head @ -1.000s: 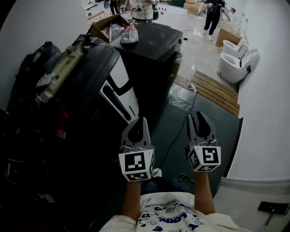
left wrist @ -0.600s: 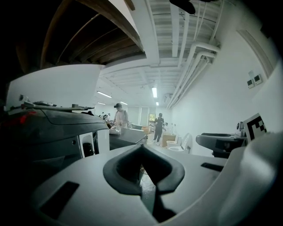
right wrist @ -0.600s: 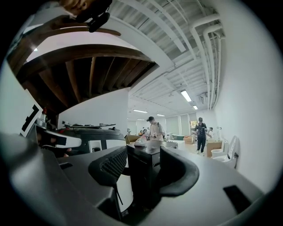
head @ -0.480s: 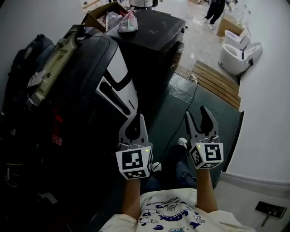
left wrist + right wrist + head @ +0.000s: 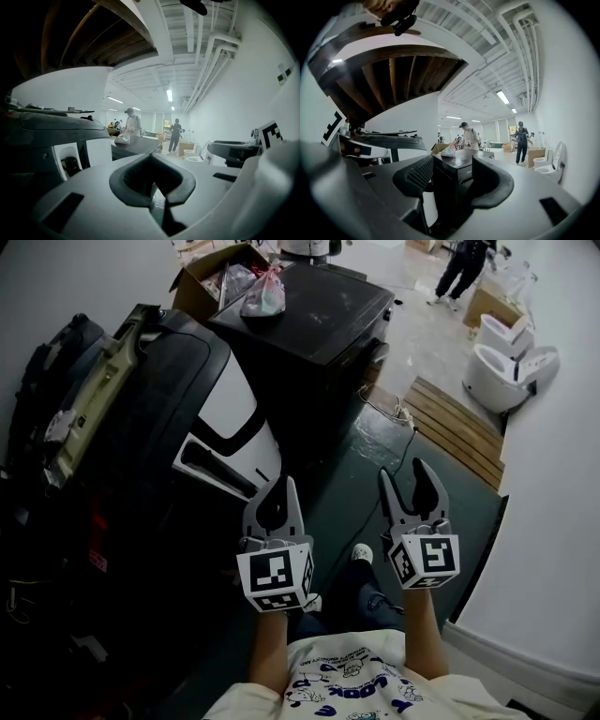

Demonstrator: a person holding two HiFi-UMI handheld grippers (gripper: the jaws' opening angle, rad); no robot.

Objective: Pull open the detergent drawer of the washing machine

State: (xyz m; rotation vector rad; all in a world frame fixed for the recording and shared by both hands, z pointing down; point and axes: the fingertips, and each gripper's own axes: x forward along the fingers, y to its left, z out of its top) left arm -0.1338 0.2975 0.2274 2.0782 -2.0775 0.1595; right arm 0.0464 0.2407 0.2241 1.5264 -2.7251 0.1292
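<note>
A black washing machine (image 5: 323,320) stands ahead, a pink bag (image 5: 263,292) on its lid. Nearer on the left is a bigger black machine with a white front panel (image 5: 230,418) and a dark slot in it. I cannot tell which part is the detergent drawer. My left gripper (image 5: 280,484) is shut and empty, just right of that white panel. My right gripper (image 5: 413,471) hangs over the green floor, its jaws opening with nothing between them. In the right gripper view the black washer (image 5: 457,164) shows far off past the right gripper (image 5: 451,174). The left gripper (image 5: 151,157) points into the room.
White toilets (image 5: 514,371) and a wooden pallet (image 5: 459,427) sit at the right by the white wall. A cardboard box (image 5: 211,273) stands behind the washer. A cable (image 5: 380,409) trails on the floor. People (image 5: 464,268) walk at the back. Dark clutter fills the left.
Both grippers have moved together beside the left machine's white panel, which now sits closer. The right gripper's jaws have spread wider. The left stays shut.
</note>
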